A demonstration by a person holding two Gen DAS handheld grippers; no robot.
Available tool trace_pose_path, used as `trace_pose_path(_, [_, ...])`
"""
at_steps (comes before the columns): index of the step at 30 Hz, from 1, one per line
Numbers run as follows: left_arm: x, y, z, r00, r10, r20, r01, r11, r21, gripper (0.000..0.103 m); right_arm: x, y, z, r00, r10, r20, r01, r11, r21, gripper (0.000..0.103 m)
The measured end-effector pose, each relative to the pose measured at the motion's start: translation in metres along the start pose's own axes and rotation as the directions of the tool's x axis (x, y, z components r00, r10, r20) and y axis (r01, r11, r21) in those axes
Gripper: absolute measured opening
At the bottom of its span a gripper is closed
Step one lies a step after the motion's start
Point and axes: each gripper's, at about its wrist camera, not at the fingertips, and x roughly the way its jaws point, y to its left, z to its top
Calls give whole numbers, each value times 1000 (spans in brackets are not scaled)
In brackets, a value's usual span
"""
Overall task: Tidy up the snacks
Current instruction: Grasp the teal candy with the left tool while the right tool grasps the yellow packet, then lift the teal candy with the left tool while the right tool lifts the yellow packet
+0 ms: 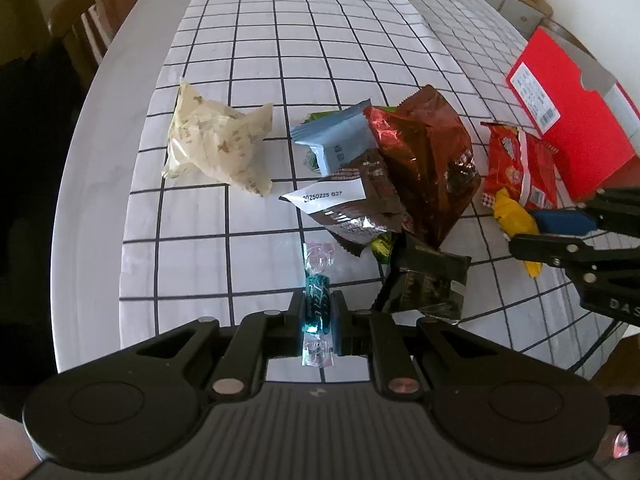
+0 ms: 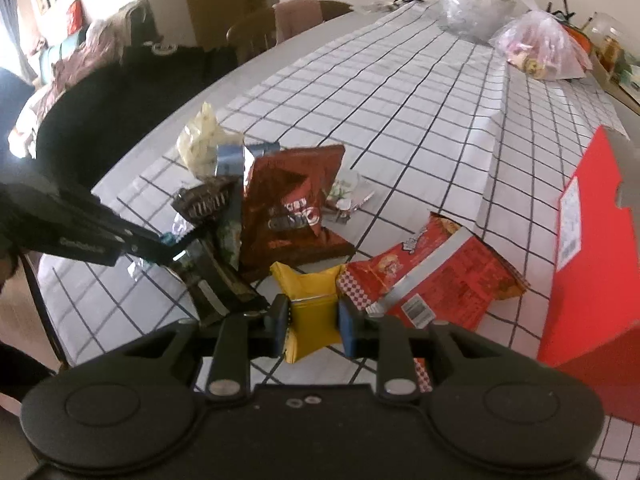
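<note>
My left gripper (image 1: 317,312) is shut on a small teal wrapped candy (image 1: 317,304) just above the checked tablecloth. My right gripper (image 2: 313,320) is shut on a yellow snack packet (image 2: 310,304); it also shows in the left wrist view (image 1: 516,216). Between them lies a pile of snacks: a large brown-red chip bag (image 1: 424,160), a dark brown packet (image 1: 352,204), a light blue packet (image 1: 336,140), a black packet (image 1: 428,284) and a red packet (image 1: 520,168). A cream paper-wrapped snack (image 1: 216,144) lies apart at the left.
A red box (image 2: 588,248) stands at the right, close to the red packet (image 2: 432,280). Clear plastic bags (image 2: 540,44) sit at the far end of the table. A chair (image 2: 276,28) stands beyond the table's left edge (image 1: 80,168).
</note>
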Motion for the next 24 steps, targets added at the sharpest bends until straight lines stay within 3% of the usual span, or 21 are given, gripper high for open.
trace_pose_path(9, [-27, -8, 0, 999, -15, 45, 17, 999, -46, 12, -37, -14, 1, 997, -19, 73, 12, 995, 98, 25])
trace_pose_path(18, [-60, -29, 20, 990, -21, 138, 25, 999, -26, 12, -72, -42, 4, 986, -65, 154, 38, 984, 173, 25])
trace_pose_path(24, [-52, -28, 22, 996, 5, 92, -1, 999, -40, 12, -72, -46, 0, 989, -30, 143, 4, 985, 174, 25])
